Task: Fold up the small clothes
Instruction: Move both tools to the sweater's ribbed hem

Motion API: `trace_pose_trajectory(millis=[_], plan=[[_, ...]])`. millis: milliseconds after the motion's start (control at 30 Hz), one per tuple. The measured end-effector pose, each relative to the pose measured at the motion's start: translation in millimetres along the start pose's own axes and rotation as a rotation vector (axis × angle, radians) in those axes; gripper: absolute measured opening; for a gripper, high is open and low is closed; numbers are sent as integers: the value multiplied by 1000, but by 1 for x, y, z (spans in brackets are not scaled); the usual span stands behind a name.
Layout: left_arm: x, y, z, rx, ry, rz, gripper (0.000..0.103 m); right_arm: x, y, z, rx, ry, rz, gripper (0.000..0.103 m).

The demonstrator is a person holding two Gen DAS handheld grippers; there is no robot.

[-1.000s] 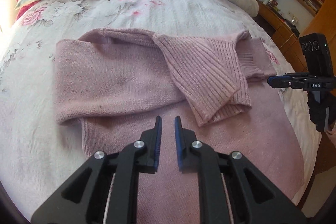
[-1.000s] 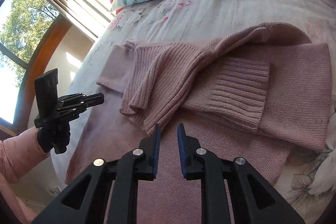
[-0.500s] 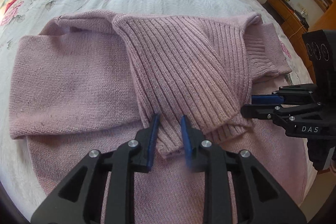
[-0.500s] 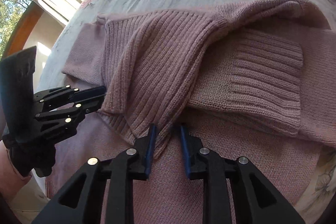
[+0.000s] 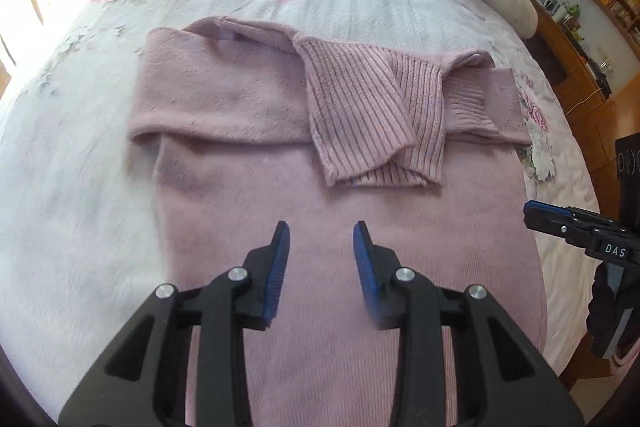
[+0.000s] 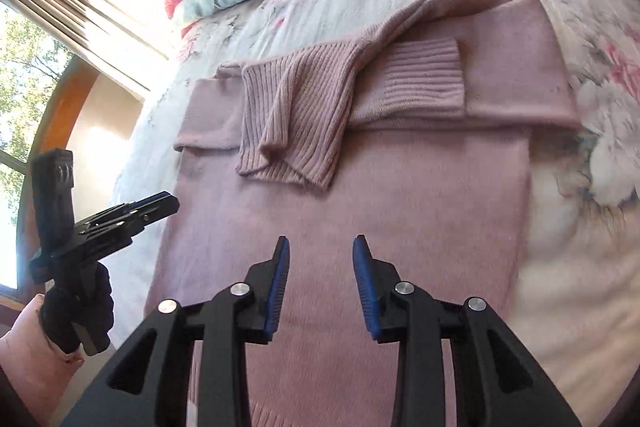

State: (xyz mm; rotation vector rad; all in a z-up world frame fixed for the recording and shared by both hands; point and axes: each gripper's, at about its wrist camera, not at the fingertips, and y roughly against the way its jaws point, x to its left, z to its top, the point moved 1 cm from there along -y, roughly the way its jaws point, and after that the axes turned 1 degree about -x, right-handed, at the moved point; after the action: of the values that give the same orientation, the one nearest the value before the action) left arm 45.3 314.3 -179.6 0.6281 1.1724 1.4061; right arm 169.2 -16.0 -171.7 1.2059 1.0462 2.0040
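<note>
Two black grippers w/ blue pads, left gripper (image 5: 321,233) & right gripper (image 6: 321,247), hang wide open, holding nothing, over the soft pink knit sweater (image 5: 352,259) on the flowery bed (image 5: 80,187). Light, floppy; likely best grabbed by the near hem corners.

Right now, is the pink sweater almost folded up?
About halfway. Both sleeves already lie crossed over the sweater's chest, near the collar. Nothing is in hand: the left tongs and right tongs hover open above the body. The long lower half is not yet folded up.
</note>
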Motion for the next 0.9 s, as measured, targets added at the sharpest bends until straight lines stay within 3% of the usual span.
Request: trace_pose_trajectory(millis=[100, 167, 267, 367, 633, 900], plan=[[17, 31, -51, 66, 19, 59, 39, -7, 33, -53, 24, -45, -45, 45], [38, 45, -82, 121, 54, 97, 45, -14, 49, -89, 49, -97, -42, 47], [62, 51, -124, 194, 109, 140, 46, -26, 62, -134, 106, -146, -91, 47], [76, 60, -153, 222, 154, 156, 48, -28, 69, -164, 132, -201, -95, 48], [86, 64, -192, 282, 143, 163, 54, -41, 71, -208, 170, -284, -146, 51], [99, 50, -204, 311, 202, 99, 57, -65, 50, -214, 186, -394, -136, 53]])
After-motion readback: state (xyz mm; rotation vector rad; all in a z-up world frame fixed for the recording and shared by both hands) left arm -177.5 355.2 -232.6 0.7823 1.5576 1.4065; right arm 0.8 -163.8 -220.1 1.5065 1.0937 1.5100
